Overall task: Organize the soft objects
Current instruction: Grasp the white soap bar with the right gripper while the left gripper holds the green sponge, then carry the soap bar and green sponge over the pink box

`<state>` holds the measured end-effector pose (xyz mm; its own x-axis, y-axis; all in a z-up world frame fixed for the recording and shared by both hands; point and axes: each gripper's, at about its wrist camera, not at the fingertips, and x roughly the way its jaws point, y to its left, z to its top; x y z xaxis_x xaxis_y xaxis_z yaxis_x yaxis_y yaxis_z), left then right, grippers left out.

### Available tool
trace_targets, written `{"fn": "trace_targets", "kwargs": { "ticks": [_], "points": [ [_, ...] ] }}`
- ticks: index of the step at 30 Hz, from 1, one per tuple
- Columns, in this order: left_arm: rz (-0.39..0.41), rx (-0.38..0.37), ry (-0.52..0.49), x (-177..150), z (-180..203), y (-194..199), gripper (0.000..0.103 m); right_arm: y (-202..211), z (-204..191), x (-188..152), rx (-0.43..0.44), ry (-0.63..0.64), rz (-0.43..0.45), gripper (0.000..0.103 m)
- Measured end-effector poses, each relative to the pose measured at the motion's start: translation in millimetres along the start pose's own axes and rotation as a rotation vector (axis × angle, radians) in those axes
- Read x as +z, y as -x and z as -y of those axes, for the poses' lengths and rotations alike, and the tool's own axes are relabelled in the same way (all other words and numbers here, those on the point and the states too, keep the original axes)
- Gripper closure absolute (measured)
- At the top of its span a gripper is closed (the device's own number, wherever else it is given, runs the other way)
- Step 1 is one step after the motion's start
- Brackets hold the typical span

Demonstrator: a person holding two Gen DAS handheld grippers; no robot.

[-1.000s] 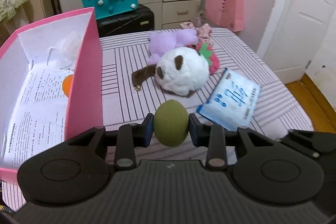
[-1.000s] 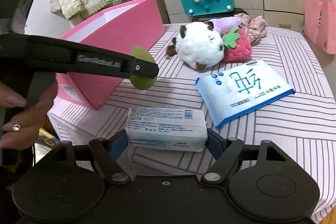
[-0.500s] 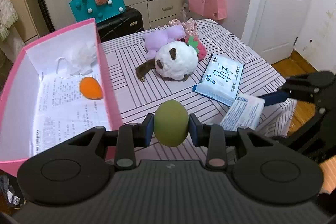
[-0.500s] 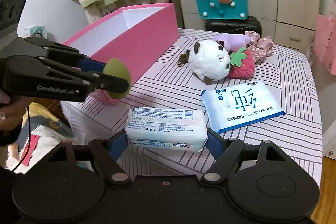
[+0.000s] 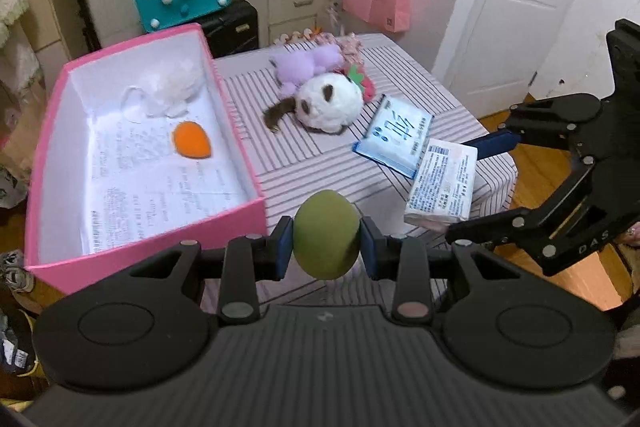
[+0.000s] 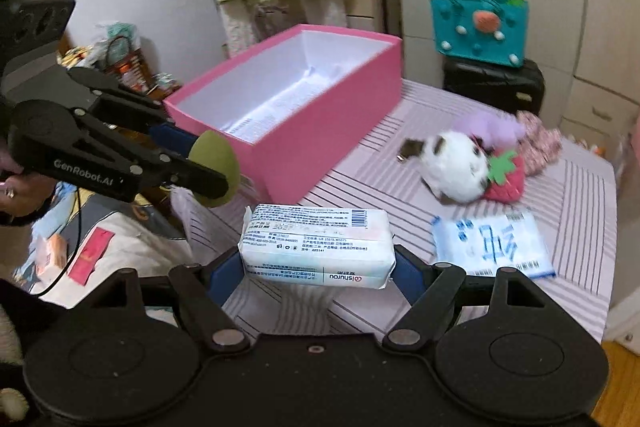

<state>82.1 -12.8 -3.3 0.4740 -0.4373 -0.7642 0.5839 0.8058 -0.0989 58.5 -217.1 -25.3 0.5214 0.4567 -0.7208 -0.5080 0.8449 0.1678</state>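
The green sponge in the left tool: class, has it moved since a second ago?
Yes. The green sponge has risen and drawn back: the pink box, once beside it, now lies open below.

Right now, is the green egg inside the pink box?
No, the green egg is pinched in the left tongs, outside the pink box.

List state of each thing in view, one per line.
left gripper: shut on green sponge
right gripper: shut on tissue pack
pink box: open, orange sponge inside
blue wipes pack: flat on table
panda plush: lying on table
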Motion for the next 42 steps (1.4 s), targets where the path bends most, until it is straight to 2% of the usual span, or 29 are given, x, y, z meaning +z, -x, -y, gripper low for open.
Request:
{"fn": "trace_targets", "kwargs": {
  "ticks": [4,11,17,23,27,31,34,37,40,42],
  "points": [
    [0.035,0.017,-0.001,-0.1,-9.6,21.0,0.069,2.8,-13.5,15.6,0.026,0.045,0.007,0.021],
    [0.119,0.054,0.07,2.5,-42.8,42.0,0.069,-6.9,-23.9,42.9,0.06,0.117,0.066,0.021],
    [0.128,0.091,0.125,12.6,-75.4,36.1,0.069,-30.8,-29.6,71.4,0.067,0.181,0.091,0.021],
    [0.123,0.108,0.188,35.5,-109.5,12.3,0.069,-64.5,-41.1,109.0,0.056,0.329,0.121,0.021],
    [0.096,0.151,0.22,60.2,-134.2,-13.7,0.069,-99.1,-45.3,133.2,0.06,0.442,0.083,0.021],
    [0.068,0.181,0.208,82.3,-154.0,-43.4,0.068,-139.3,-41.1,155.7,0.044,0.528,0.005,0.021],
    [0.024,0.209,0.211,95.1,-168.3,-68.4,0.068,-169.0,-35.2,169.4,0.053,0.554,-0.062,0.021],
    [-0.022,0.199,0.25,104.7,-184.7,-93.3,0.068,-194.6,-32.1,179.4,0.06,0.574,-0.131,0.021],
    [-0.02,0.223,0.285,108.2,-197.0,-110.1,0.068,-215.9,-25.8,189.2,0.083,0.561,-0.192,0.021],
    [-0.021,0.205,0.337,109.1,-205.5,-117.2,0.068,-228.7,-22.2,194.9,0.107,0.545,-0.233,0.021]
  ]
}}
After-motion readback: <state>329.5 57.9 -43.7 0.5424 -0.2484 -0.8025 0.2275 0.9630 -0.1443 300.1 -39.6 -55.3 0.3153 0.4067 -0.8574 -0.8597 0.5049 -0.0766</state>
